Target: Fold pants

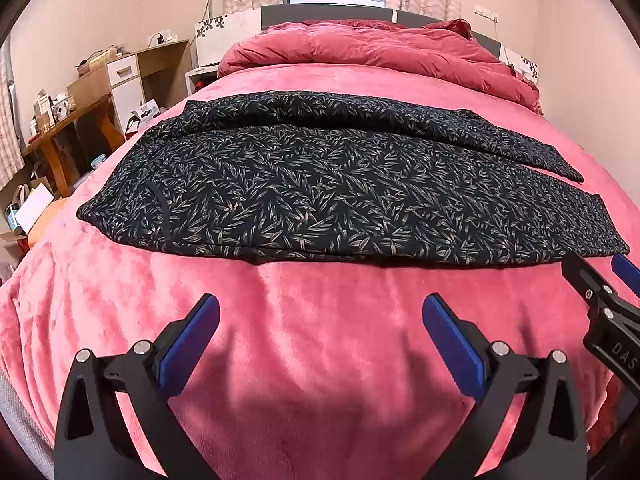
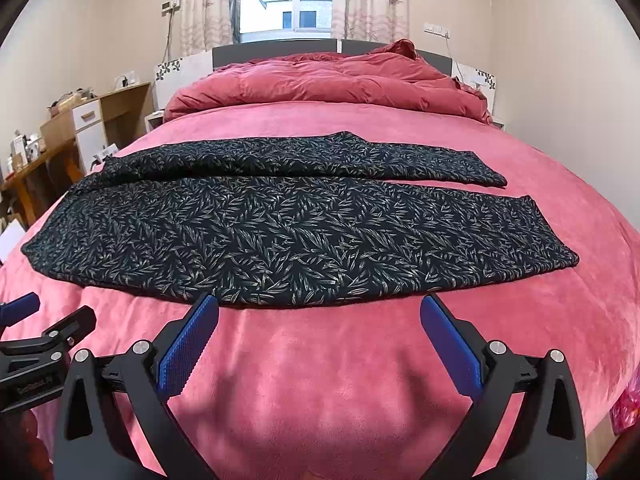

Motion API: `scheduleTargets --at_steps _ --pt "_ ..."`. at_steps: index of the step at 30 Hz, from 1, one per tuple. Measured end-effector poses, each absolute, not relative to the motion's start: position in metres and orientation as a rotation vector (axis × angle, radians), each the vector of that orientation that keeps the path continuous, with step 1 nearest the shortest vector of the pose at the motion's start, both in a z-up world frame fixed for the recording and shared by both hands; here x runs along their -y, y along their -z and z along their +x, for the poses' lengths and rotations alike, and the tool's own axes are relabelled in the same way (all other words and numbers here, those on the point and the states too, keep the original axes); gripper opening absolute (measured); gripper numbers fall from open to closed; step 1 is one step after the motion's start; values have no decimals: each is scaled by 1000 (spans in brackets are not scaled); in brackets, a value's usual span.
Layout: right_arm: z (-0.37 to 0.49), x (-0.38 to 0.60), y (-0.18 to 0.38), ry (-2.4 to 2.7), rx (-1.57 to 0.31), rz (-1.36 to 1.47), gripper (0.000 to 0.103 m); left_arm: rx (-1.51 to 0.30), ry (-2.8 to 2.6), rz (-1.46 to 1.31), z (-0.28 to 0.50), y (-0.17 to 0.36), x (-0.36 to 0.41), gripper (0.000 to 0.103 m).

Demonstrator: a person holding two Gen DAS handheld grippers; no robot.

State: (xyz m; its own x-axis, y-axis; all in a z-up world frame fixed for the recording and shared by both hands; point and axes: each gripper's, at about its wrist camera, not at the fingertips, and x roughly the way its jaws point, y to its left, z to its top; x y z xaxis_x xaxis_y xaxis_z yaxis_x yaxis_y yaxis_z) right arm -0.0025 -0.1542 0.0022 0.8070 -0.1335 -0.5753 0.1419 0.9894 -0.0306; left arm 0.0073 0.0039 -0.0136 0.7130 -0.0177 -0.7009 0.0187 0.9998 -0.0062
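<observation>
Pink bed (image 2: pixel 320 360) carries flat pants (image 2: pixel 280 236) and seemingly bunched duvet (image 2: pixel 320 80).

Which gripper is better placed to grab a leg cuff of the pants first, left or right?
Right, probably. The cuffs lie at the pants' right end, and the open right gripper sits close to the near hem. The left gripper, also open, faces the waist end, farther from the cloth.

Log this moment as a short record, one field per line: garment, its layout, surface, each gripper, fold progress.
garment: dark leaf-print pants
layout: spread flat crosswise, waist toward the left, two legs running right, near leg overlapping the far one at the waist end
surface: pink blanket on the bed, red duvet bunched at the headboard
left gripper: open, above bare blanket, short of the pants
right gripper: open, tips at the pants' near edge, holding nothing
fold progress: no fold made yet
</observation>
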Motion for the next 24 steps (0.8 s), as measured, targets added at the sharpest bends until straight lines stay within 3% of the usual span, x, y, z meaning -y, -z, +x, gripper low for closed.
scheduleTargets --at_steps 24 --pt "-2 158 -5 167 -594 23 100 -806 32 -16 12 16 -9 101"
